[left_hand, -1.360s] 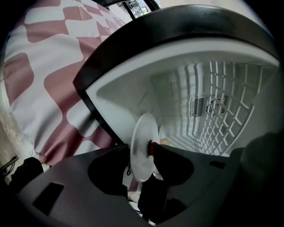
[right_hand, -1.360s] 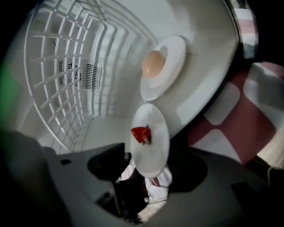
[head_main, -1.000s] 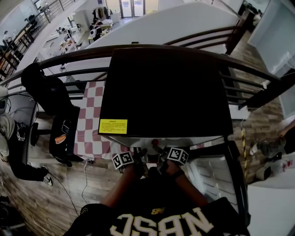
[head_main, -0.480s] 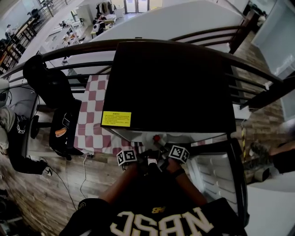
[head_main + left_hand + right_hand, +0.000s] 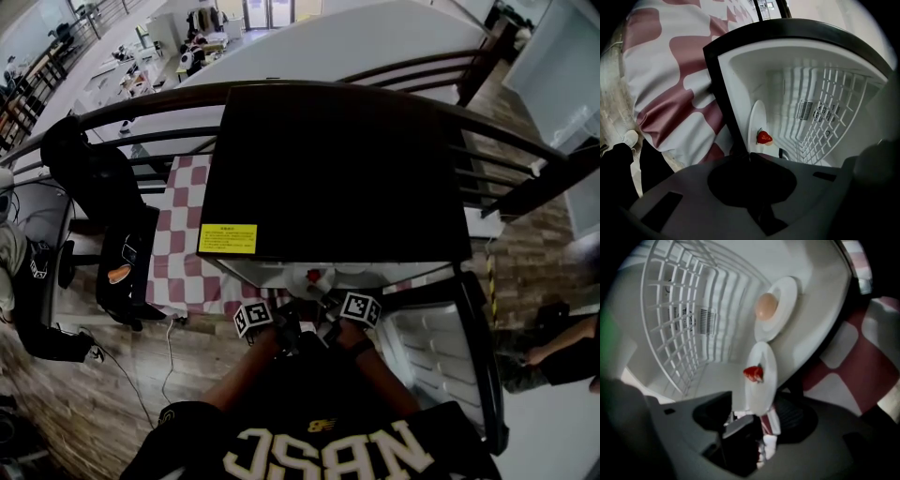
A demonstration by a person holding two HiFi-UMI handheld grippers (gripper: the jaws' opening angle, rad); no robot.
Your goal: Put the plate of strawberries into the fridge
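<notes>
Round white plate (image 5: 761, 394) with one red strawberry (image 5: 753, 373) inside the open fridge (image 5: 815, 310)
Right gripper (image 5: 759, 423) clamps its near rim; left gripper (image 5: 749, 157) just closed, empty. Release remains.

I see fridge (image 5: 337, 169) black outside, white inside, yellow label (image 5: 228, 238). Wire rack (image 5: 670, 324) white. Cloth (image 5: 183, 244) red-and-white checked. 1 red strawberry (image 5: 753, 373) on white plate (image 5: 761, 397). 2nd plate (image 5: 787, 298) also white, with pale peach round thing (image 5: 766, 306).

Wood-plank floor (image 5: 56, 403), dark curved railing (image 5: 141, 107), checkered cloth (image 5: 183, 253)
</notes>
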